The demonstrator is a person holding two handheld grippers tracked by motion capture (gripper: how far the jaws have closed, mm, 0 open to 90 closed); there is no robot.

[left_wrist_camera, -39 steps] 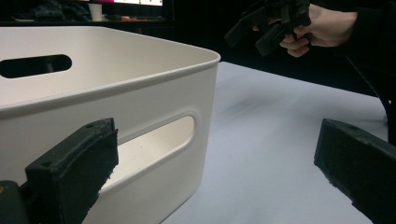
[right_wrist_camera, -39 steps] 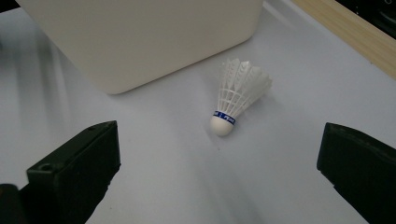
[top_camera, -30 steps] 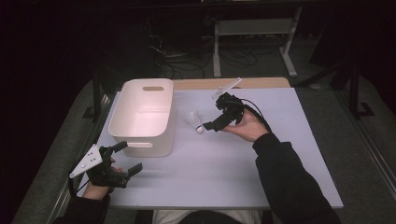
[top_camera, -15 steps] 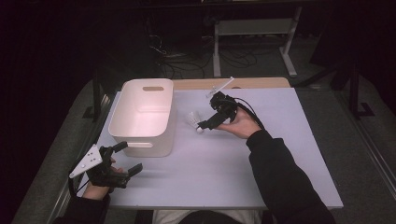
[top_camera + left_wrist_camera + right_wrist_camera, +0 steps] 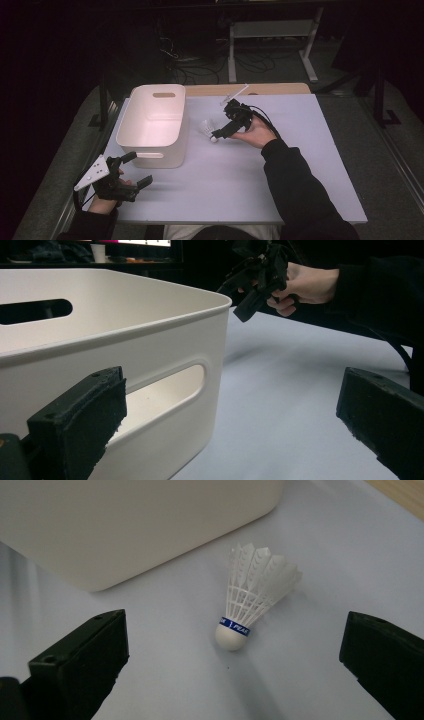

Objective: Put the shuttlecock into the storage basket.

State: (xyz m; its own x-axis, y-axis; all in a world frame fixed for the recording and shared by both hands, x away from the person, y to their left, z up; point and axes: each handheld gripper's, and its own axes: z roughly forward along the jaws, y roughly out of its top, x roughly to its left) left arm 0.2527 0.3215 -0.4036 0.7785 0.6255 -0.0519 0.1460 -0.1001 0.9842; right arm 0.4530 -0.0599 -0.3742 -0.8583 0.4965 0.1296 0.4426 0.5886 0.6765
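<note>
R claw point(image 5: 235, 680) wide; shuttlecock point(image 5: 252, 595) btwn jaws

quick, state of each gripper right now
Left gripper: open, holding nothing, beside the white bin.
Right gripper: open, nothing held, shuttlecock between its jaws.

Right gripper point(image 5: 223, 131) held out over the middle of the table, tilted down and toward the left, with jaws spread wide apart and nothing between them; black fingers point(image 5: 77, 665) at both lower corners of the right gripper view. Right hand point(image 5: 256, 132) wrapped around the handle, dark sleeve reaching in from the bottom. Left gripper point(image 5: 134, 170) low at the near left corner, jaws wide apart, nothing held, grey plate on top. Left hand point(image 5: 107, 192) under it.
</note>
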